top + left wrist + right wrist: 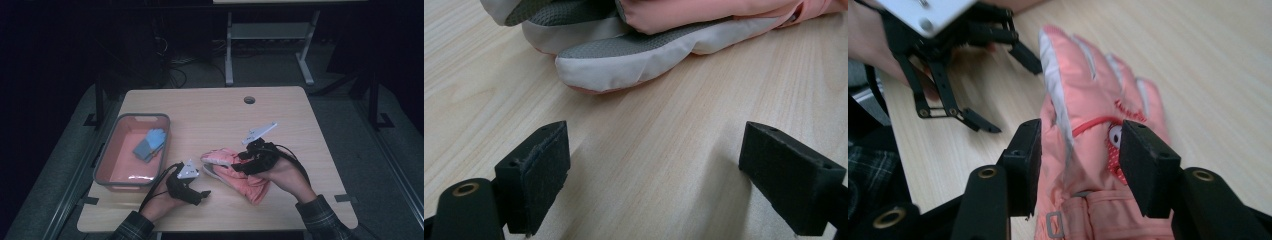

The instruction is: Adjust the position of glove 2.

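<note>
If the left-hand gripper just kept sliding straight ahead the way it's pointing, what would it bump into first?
Most likely the pink glove: its grey-and-white fingertips lie straight ahead of the open left gripper, with bare table between.

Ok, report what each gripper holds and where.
Left gripper: nothing, jaws open over bare table. Right gripper: jaws straddle the pink glove at its back; pads not pressing it.

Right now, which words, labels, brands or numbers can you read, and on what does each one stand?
None can be read for certain.
Pink glove: short red lettering on its back, too blurred to read.
Blue items in the bin: no text shows.
</note>
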The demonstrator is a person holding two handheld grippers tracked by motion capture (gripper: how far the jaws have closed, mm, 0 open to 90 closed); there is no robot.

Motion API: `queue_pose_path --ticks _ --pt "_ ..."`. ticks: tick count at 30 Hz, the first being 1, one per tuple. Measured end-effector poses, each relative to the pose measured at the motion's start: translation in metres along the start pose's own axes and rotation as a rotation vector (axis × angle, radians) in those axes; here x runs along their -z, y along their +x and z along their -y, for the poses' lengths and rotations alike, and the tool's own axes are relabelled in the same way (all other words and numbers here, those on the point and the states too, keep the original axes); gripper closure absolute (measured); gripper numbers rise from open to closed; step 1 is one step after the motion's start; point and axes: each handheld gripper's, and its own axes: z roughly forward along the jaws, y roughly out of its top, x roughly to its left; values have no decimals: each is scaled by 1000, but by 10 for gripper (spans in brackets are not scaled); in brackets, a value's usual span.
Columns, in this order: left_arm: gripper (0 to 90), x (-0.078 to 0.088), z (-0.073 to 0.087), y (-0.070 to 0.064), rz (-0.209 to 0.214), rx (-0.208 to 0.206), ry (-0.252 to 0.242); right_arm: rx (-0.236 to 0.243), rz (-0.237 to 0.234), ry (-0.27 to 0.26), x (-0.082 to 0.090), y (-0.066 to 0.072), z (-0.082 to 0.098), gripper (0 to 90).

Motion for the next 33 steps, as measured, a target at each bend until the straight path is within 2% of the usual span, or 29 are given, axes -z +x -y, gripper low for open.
queue_pose_path --ticks 4,6,10,11,14,18,20,24,27,29,33 --pt "128 0 -2 -1 -9 6 16 6 3 -50 15 -7 3 569" --pt "173 2 -4 -1 -11 8 28 -11 14 -70 23 -13 5 631" --pt "396 9 -7 -3 -21 12 36 -49 32 -90 34 -26 14 753" --pt "458 11 -8 -4 -17 26 40 -52 38 -92 36 -30 17 781" --pt "665 15 -12 -8 -2 22 42 -86 61 -82 37 -43 29 847" --pt "889 15 -17 -15 33 -15 47 -119 94 -74 39 -60 47 896" --pt "894 13 -19 -19 50 -9 41 -134 104 -75 40 -68 56 897" --pt "894 7 -25 -26 71 -24 37 -154 114 -78 42 -81 75 898" --pt "893 1 -30 -28 77 -16 29 -165 100 -83 39 -89 89 898" --pt "893 -2 -34 -27 83 -23 37 -174 80 -81 36 -92 99 898" --pt "893 -8 -39 -25 65 -35 48 -168 65 -73 28 -92 113 898"
